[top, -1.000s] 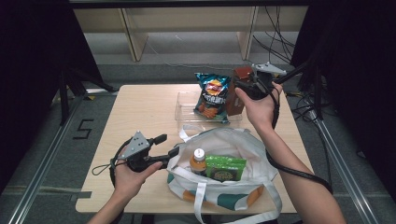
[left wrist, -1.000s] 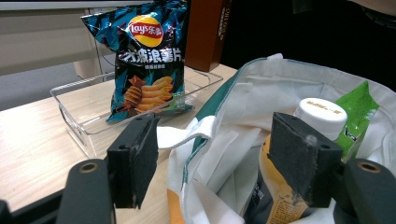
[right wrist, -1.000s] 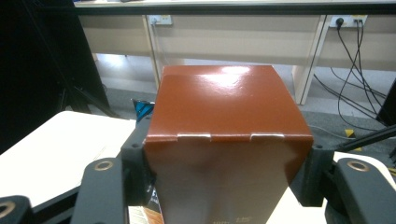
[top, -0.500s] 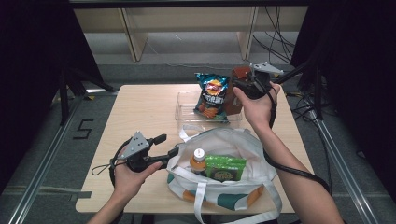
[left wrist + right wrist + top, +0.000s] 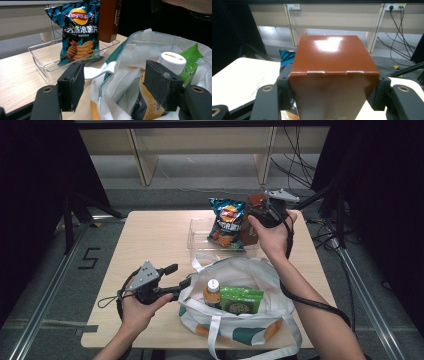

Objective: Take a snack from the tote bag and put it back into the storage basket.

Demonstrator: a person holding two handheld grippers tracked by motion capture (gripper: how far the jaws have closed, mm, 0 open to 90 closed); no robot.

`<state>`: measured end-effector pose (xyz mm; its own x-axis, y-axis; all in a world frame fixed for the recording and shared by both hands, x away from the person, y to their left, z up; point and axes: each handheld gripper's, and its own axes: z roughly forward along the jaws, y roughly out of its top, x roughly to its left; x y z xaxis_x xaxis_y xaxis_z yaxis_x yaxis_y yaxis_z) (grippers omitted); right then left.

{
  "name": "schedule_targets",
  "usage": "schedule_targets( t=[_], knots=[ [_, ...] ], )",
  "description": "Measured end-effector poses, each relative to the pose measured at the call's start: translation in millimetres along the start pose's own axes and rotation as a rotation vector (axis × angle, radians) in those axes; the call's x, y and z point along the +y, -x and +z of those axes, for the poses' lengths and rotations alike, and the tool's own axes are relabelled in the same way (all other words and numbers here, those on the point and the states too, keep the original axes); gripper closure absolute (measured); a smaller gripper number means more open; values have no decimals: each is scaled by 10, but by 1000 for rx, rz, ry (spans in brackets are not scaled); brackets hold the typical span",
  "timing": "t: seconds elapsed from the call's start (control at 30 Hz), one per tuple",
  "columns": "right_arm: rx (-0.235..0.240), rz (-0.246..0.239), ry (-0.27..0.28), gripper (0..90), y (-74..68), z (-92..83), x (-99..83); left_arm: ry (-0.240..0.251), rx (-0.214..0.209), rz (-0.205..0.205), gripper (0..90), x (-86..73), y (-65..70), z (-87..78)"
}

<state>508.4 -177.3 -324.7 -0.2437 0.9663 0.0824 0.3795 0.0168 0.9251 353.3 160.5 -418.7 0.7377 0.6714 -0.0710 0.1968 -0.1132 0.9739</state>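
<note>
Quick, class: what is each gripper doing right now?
Left gripper: open, jaws astride the tote bag rim, not pressing.
Right gripper: closed on the brown box.

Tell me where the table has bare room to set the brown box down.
Bare tabletop lies left of the clear tray, back to the far edge. The tray has free floor left of the chip bag. It is crowded near the front: the tote bag holds a bottle and green packet, with the left tongs at its rim.

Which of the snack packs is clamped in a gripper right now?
The brown box, clamped in the right gripper above the clear tray. The Lay's chip bag stands in that tray; the green packet lies in the tote.
</note>
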Motion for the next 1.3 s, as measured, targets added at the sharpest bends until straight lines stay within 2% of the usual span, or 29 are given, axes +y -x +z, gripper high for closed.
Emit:
schedule_targets(
  t=[0.2,0.23,0.37,0.43,0.47,0.5,0.63,0.7,0.73,0.8,0.97,1.0,1.07,1.23,1.3],
  knots=[
    [-11,0,-1,388,2,34,-20,1,-1,1,323,0,0,-1],
    [-12,-19,2,388,13,41,-25,0,-1,4,323,-1,-2,0],
    [-22,2,-6,387,9,51,-46,1,0,-2,323,0,-2,-1],
    [-27,-17,-3,388,23,66,-65,2,-1,5,323,1,-4,-2],
    [-29,3,-6,388,10,70,-71,-2,-1,5,323,-2,-4,-3],
    [-27,-1,-11,388,13,74,-78,-11,8,12,323,0,-1,-9],
    [-32,-9,-14,387,11,105,-110,-3,-2,11,323,-2,-8,-5],
    [-37,-14,-17,387,2,120,-124,0,0,1,323,-5,-7,-3],
    [-38,-2,-22,387,-10,121,-132,-1,2,2,323,-6,-9,-5],
    [-41,-18,-24,387,-16,132,-147,-3,-2,7,323,-7,-13,-8],
    [-55,-21,-34,387,-43,155,-178,-4,0,9,323,-6,-13,-12],
    [-52,-36,-28,386,-34,166,-182,-7,3,10,323,-6,-12,-15],
    [-58,-9,-34,386,-49,167,-187,-10,6,9,323,-5,-9,-18],
    [-61,-22,-51,385,-8,188,-217,-5,0,8,323,-6,-6,-12],
    [-57,1,-57,384,-14,192,-227,-17,7,9,323,-5,-1,-17]
  ],
)
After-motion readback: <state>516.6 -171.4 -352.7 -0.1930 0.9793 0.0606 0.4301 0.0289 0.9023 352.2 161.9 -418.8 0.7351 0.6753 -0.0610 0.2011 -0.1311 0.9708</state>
